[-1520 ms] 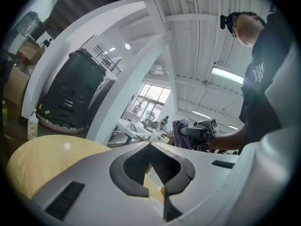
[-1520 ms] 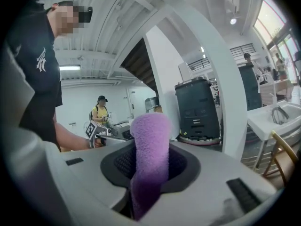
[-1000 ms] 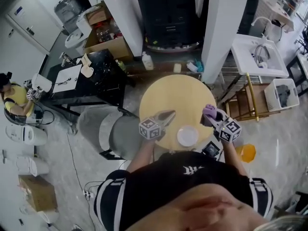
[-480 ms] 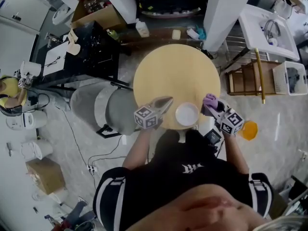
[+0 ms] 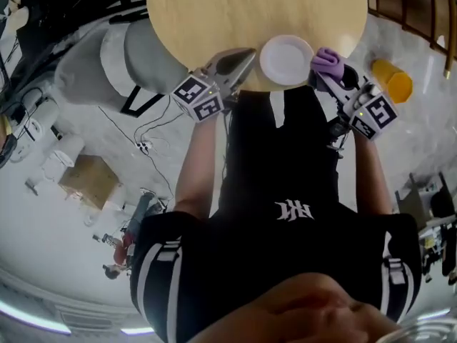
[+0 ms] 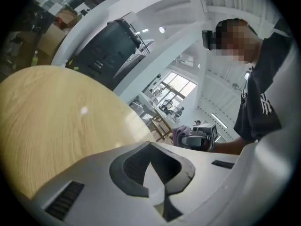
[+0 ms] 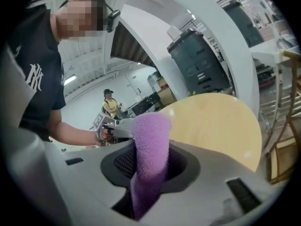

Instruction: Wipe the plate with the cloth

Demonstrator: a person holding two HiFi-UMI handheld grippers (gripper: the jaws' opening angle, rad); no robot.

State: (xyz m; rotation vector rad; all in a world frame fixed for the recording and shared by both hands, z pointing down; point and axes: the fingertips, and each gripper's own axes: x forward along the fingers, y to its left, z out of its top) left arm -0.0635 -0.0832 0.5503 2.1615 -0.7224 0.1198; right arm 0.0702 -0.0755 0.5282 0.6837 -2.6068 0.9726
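Bright, even light from white ceiling light strips (image 6: 219,118); far windows (image 6: 180,82) blown out. Small glare spots on round pale wooden tabletop (image 6: 56,112). White round plate (image 5: 286,59) nearly washed out. Purple fuzzy cloth (image 7: 150,145) soft up close. Heavy fisheye bending, dark corners in gripper views.

plate (image 5: 287,60) — white, round, flat at table (image 5: 214,6) edge | cloth (image 5: 327,58) — purple, pinched in right gripper (image 5: 325,70), beside plate
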